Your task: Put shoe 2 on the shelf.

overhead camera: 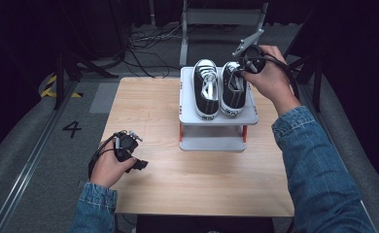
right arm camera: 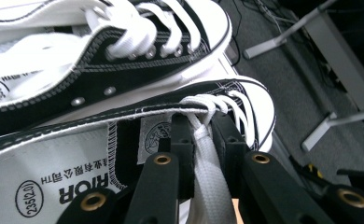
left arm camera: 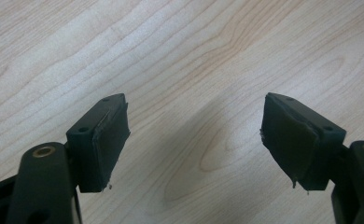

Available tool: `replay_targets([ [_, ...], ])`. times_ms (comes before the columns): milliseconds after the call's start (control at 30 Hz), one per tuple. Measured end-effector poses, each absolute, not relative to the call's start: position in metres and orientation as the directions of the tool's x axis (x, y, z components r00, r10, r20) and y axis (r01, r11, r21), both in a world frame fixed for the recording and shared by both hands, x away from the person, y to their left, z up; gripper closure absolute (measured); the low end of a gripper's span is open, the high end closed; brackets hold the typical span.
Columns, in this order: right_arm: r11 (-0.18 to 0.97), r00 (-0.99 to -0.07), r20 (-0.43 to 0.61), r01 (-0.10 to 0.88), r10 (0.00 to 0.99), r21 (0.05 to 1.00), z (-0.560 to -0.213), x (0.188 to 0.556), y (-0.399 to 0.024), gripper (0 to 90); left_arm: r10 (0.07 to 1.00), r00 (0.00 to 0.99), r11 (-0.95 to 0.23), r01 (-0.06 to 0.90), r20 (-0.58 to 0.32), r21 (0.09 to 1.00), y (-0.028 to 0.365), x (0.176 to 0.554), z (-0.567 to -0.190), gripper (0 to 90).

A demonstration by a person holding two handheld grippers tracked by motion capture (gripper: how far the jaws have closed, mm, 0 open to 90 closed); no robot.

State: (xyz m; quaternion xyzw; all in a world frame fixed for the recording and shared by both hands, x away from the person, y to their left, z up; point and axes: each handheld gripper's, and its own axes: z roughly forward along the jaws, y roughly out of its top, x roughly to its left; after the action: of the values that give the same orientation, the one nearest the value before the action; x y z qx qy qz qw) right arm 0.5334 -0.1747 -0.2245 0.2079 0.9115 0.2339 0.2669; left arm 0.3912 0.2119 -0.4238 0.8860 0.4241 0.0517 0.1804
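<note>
two black canvas sneakers (overhead camera: 206,90) with white toecaps sit on a grey shelf (overhead camera: 187,116); the insole reads "235(2.0)". the right gripper (right arm camera: 203,133) clamps a white lace (right arm camera: 207,172); the left gripper (left arm camera: 194,135) gapes above the table (overhead camera: 144,111).

Two sneakers (overhead camera: 218,90) are sitting side by side on the top shelf of a small rack (overhead camera: 218,127), which is standing toward the far right of the table (overhead camera: 197,179), its left part lying bare

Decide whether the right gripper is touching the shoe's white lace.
Touching: in the right gripper view, the right gripper jaws pinch the white lace of the shoe.
</note>
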Motion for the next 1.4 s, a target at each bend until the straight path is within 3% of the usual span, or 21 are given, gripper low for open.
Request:
replay_targets([
  [300,0.844,-0.812,-0.42,0.155,0.405,0.513,-0.229,0.532,-0.174,80.5,0.773,0.631,-0.573,0.736,-0.06,0.361,0.212,0.389,-0.424,24.1],
  [467,0.887,-0.841,-0.435,0.107,0.322,0.449,-0.231,0.53,-0.168,80.2,0.77,0.635,-0.576,0.734,-0.064,0.359,0.209,0.39,-0.424,24.1],
  [633,0.868,-0.827,-0.427,0.137,0.365,0.477,-0.235,0.529,-0.164,76.4,0.766,0.64,-0.58,0.731,-0.066,0.359,0.207,0.391,-0.423,24.0],
  [733,0.832,-0.807,-0.411,0.167,0.424,0.53,-0.232,0.527,-0.171,59.2,0.765,0.641,-0.582,0.729,-0.061,0.361,0.208,0.392,-0.424,24.0],
  [967,0.681,-0.776,-0.286,0.24,0.563,0.692,-0.211,0.505,-0.203,47.1,0.764,0.641,-0.579,0.73,-0.071,0.363,0.208,0.393,-0.424,24.0],
  [1167,0.63,-0.747,-0.251,0.276,0.616,0.726,-0.204,0.478,-0.236,41.3,0.766,0.639,-0.574,0.728,-0.067,0.375,0.208,0.396,-0.419,24.0],
  [1400,0.563,-0.73,-0.168,0.338,0.662,0.754,-0.215,0.448,-0.281,40.6,0.77,0.637,-0.574,0.723,-0.047,0.384,0.212,0.4,-0.42,22.4],
])
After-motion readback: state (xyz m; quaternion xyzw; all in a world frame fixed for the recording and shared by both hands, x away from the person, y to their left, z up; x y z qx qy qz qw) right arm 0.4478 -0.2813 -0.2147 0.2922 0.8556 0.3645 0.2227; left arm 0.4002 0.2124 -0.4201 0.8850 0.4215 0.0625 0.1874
